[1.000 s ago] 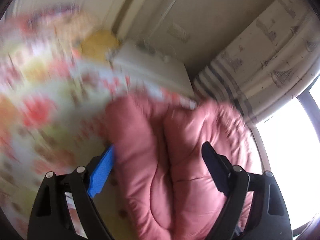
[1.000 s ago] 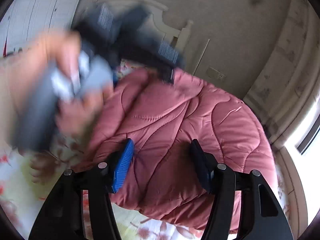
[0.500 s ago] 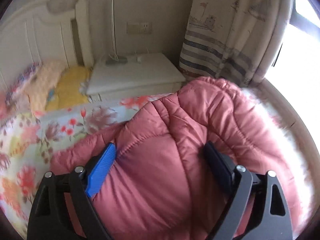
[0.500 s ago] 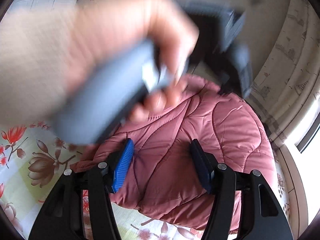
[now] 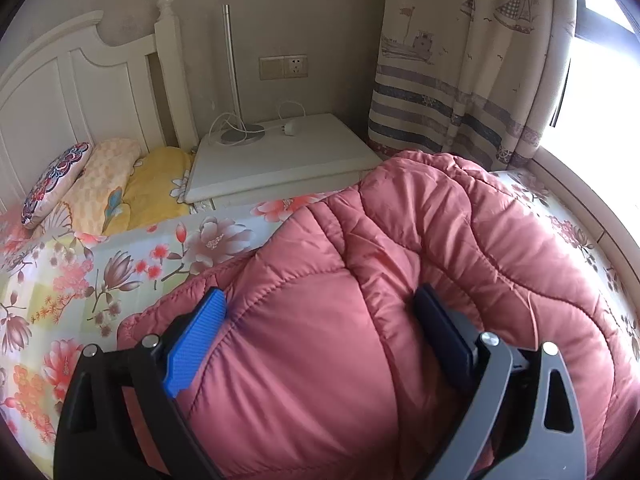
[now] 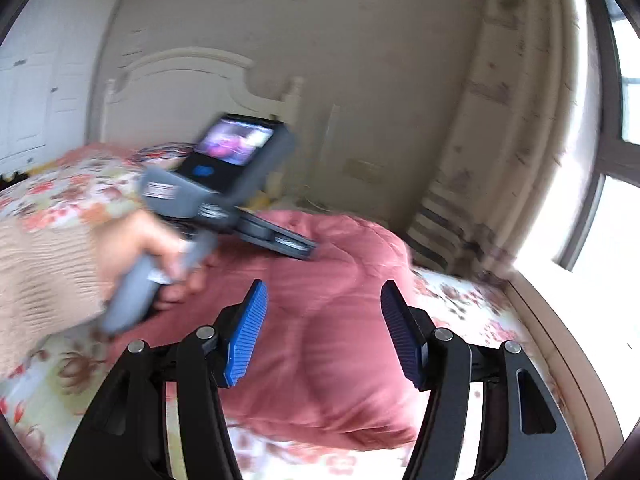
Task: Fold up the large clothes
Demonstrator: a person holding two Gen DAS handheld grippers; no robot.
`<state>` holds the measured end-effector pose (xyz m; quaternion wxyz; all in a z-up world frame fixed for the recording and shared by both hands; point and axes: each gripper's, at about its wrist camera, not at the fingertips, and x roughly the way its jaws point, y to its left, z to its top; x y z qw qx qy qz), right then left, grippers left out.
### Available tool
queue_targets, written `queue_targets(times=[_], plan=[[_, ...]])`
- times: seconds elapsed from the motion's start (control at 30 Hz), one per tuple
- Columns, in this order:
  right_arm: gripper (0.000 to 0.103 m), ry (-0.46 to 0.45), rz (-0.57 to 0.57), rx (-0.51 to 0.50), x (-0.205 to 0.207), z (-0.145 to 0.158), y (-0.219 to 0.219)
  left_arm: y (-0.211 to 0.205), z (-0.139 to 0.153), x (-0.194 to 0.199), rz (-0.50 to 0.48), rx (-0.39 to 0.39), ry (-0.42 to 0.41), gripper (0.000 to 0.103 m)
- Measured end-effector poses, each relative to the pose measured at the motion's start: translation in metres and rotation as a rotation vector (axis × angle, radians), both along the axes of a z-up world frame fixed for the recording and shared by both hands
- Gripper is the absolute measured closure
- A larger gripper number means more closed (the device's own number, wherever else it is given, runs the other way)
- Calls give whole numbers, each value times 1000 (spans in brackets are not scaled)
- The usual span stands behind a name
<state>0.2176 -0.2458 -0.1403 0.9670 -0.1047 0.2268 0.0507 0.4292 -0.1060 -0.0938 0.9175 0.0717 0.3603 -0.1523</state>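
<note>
Lying bunched on bed [image 5: 132,256], pink quilted coat [image 5: 400,264], long axis unclear.

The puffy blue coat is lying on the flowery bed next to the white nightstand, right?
Not quite: the puffy coat is pink, not blue. The left wrist view shows it lying on the flowery bed next to the white nightstand.

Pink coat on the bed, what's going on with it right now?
A person with a gripper in each hand is folding a pink quilted coat bunched on a floral bedsheet. The left gripper straddles a puffy fold, its jaws opening; the pads look to be barely touching the fabric. The right gripper hangs above the coat, jaws parted with nothing between them. The fold isn't finished.
</note>
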Motion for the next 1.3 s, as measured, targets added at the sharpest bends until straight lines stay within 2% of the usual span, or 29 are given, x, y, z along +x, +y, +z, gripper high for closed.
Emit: queue_targets(times=[0.03,0.07,0.2,0.6,0.73,0.8,0.83,0.87,1.03,1.17,1.23,1.3], plan=[[41,66,7,-9,13,-11,0,-1,0,0,-2,2,-2,8],[40,73,5,-31,18,-17,2,-2,0,-1,-2,10,-7,8],[38,40,-24,-87,18,-32,14,-4,0,-3,0,18,-20,7],[37,42,-19,-126,17,-38,22,-2,-1,-1,43,37,-23,4],[35,104,35,-111,24,-28,14,1,4,0,78,51,17,2],[31,145,74,-96,24,-17,7,10,17,-7,123,41,41,2],[19,160,91,-78,20,-8,1,15,26,-16,151,31,35,2],[9,143,98,-44,12,3,-9,19,33,-27,171,27,15,2],[8,-1,45,123,-40,53,-56,43,86,-113,263,-8,-207,2],[6,-41,20,193,-65,67,-74,52,110,-183,339,-55,-375,2],[6,-39,15,193,-72,68,-75,48,117,-211,353,-23,-449,2],[6,-34,15,181,-77,66,-73,39,120,-228,370,32,-470,2]])
